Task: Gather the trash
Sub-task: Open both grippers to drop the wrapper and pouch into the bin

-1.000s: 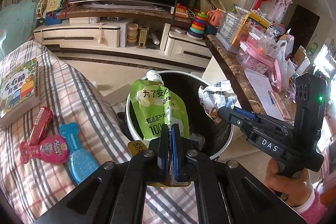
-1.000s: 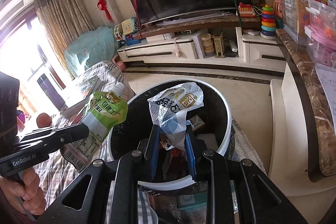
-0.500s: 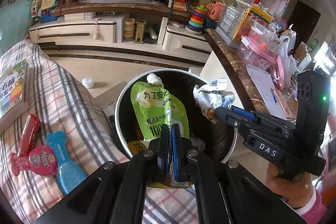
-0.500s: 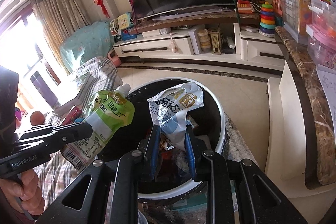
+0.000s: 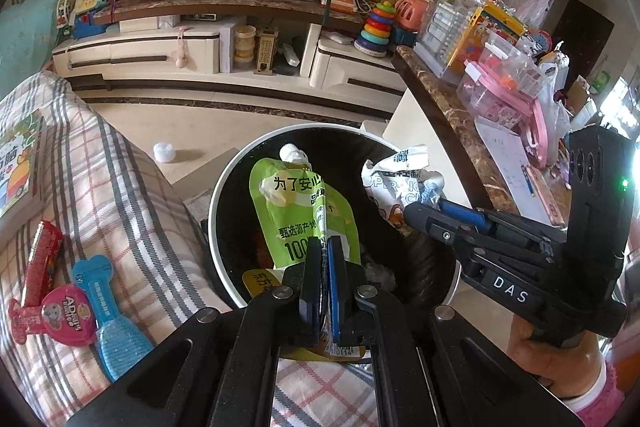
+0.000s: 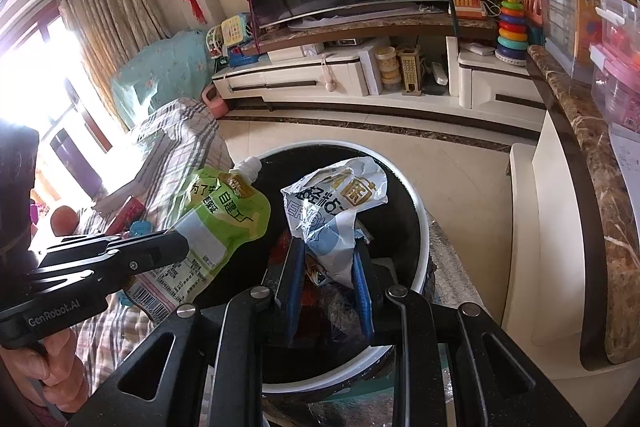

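Left wrist view: the left tongs (image 5: pixel 325 267) are clamped flat on the lower part of a green, flexible plastic drink pouch with a white screw spout (image 5: pixel 298 211), which stands up over the mouth of the round, white-rimmed bin with a black liner (image 5: pixel 216 203). The pouch looks empty and light, soft enough to fold, with a slick film surface; the flat lower seam where it is pinched seems the surest hold, since the spout end would swing. To the right, the right tongs (image 5: pixel 416 213) hold a crumpled white and blue foil snack wrapper (image 5: pixel 400 179) above the same bin.

Right wrist view: the right tongs (image 6: pixel 326 267) are closed on the bunched lower end of the wrapper (image 6: pixel 332 203), their blue pads pressing its sides. It looks almost weightless, crinkly and springy, so it probably needs a grip on gathered folds. The pouch (image 6: pixel 216 223) hangs from the left tongs (image 6: pixel 176 247) at the bin's (image 6: pixel 420 223) left edge.
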`<state>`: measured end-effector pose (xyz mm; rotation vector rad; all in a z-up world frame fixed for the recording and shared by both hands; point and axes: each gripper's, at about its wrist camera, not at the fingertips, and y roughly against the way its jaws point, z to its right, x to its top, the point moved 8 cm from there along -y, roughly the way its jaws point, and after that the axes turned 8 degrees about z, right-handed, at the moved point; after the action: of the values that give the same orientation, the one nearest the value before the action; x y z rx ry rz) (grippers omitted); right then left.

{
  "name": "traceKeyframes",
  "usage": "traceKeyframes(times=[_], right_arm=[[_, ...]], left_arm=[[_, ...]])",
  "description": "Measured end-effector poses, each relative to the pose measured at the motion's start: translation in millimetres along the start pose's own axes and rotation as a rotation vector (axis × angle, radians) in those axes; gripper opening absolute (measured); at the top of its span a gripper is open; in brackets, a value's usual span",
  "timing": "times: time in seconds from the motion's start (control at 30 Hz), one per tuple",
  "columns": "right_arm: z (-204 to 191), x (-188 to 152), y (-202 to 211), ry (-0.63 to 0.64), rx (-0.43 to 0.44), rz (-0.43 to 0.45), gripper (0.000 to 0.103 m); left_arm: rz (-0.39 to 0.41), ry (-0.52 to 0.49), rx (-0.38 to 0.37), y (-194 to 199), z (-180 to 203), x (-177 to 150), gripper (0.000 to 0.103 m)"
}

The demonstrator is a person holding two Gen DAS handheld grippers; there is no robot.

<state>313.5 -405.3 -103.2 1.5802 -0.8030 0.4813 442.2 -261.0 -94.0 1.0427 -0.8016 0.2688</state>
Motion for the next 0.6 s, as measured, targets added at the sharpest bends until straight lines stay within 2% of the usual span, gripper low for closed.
traceKeyframes(times=[0.1,0.17,0.23,0.27,0.33,0.47,0.57,0.6], right_arm=[[0.1,-0.1,-1.5,-0.003,0.0,-0.005,0.027],[2.2,-0.2,-2.3,-0.01,-0.004,-0.009,0.027],[2.9,-0.8,-3.5,-0.011,-0.002,-0.018,0.03],[3.9,-1.2,-3.6,-0.013,-0.004,-0.021,0.032],[5.3,-1.5,-2.7,-0.024,-0.005,-0.02,0.051],[4.9,-1.6,4.9,-0.043,0.0,0.002,0.053],[1.1,-1.7,13.1,-0.052,0.011,0.022,0.063],[-1.6,-2.0,16.4,-0.054,0.016,0.031,0.069]], left_arm=[[-0.003,0.004,0.004,-1.5,-0.4,0.4,0.003],[-0.002,-0.013,0.026,-0.3,0.4,0.0,0.012],[0.009,-0.01,0.033,3.6,0.8,0.2,0.037],[0.019,-0.008,0.034,6.5,0.9,0.3,0.04],[0.028,-0.007,0.037,11.3,2.1,-2.1,0.041],[0.037,0.009,0.041,27.6,-5.0,-14.4,0.046],[0.043,0.033,0.054,42.9,-14.1,-26.9,0.049],[0.046,0.045,0.055,48.9,-17.3,-31.5,0.05]])
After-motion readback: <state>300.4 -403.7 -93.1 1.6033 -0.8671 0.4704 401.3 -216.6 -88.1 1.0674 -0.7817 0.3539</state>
